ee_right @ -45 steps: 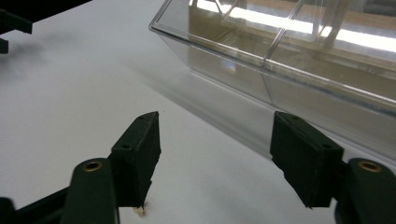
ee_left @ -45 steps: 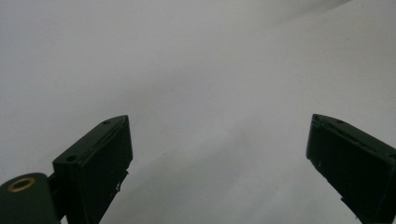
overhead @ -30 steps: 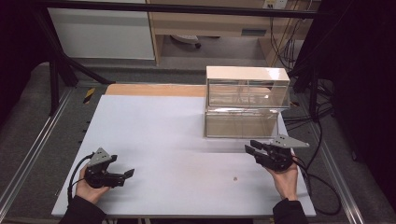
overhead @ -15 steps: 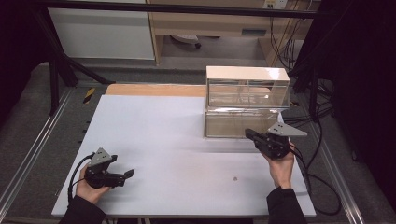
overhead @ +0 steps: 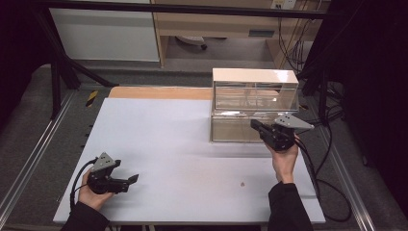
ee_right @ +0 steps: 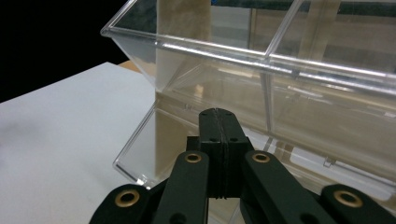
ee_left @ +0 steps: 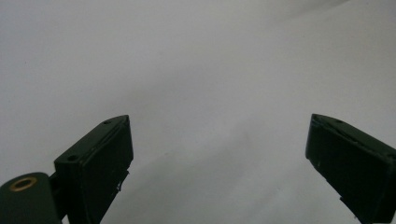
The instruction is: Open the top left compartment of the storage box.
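The right claw [overhead: 256, 126], a black two-jaw tool with a grey three-cornered plate on top, was held in the person's right hand [overhead: 284, 159] just in front of the clear plastic two-tier box [overhead: 254, 103] at the right rear of the white tabletop [overhead: 173, 144]. In the right gripper view its jaws stood pressed flat together [ee_right: 219, 122], having just closed within the last second, with nothing between them. The tips pointed at the lower front wall of the box [ee_right: 280, 107]; whether they touched the plastic could not be told.

The left claw [overhead: 132, 179], of the same build, lay low over the near left part of the tabletop in the person's left hand [overhead: 89, 192]. In the left gripper view its jaws stood wide apart [ee_left: 215, 154], empty, with bare white tabletop [ee_left: 210, 70] between and beyond them.

The box's transparent walls, reflections and inner dividers made any contents hard to make out. Its right end was partly covered by the right claw in the high view, and its top and right side were cut off in the right gripper view. A small dark speck [overhead: 242, 183] lay on the tabletop near the right forearm; its nature could not be told.
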### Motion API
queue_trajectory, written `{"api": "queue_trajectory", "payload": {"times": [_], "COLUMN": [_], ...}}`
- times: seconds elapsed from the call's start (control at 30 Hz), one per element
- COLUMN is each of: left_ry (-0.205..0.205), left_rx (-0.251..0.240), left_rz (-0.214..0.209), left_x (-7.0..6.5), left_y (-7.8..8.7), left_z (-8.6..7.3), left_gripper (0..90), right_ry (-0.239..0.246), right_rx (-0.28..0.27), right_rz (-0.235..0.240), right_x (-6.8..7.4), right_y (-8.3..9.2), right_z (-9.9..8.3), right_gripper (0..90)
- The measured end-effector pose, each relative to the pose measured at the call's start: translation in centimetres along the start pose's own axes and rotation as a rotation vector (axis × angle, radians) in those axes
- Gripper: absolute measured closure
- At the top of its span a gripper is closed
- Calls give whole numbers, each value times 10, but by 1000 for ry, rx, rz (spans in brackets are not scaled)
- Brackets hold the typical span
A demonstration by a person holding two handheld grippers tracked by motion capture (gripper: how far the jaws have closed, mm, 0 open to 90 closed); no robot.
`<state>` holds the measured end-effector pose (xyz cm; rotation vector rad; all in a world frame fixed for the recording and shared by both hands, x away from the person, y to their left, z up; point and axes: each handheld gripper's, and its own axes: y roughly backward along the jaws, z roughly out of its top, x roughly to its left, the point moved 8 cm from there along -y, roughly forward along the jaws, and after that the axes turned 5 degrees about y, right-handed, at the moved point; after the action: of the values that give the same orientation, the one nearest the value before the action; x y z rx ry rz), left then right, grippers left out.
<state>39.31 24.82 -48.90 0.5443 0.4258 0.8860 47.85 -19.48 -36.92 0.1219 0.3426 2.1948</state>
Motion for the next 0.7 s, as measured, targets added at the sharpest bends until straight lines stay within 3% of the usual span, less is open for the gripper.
{"api": "queue_trajectory", "payload": {"times": [0.7], "left_ry": [-2], "left_rx": [0], "left_rz": [1], "left_x": [0], "left_y": [0], "left_z": [0], "left_gripper": [75], "right_ry": [-14], "right_rx": [-53], "right_rz": [-24], "right_x": [-8], "right_y": [-5], "right_z": [15], "right_gripper": [900]}}
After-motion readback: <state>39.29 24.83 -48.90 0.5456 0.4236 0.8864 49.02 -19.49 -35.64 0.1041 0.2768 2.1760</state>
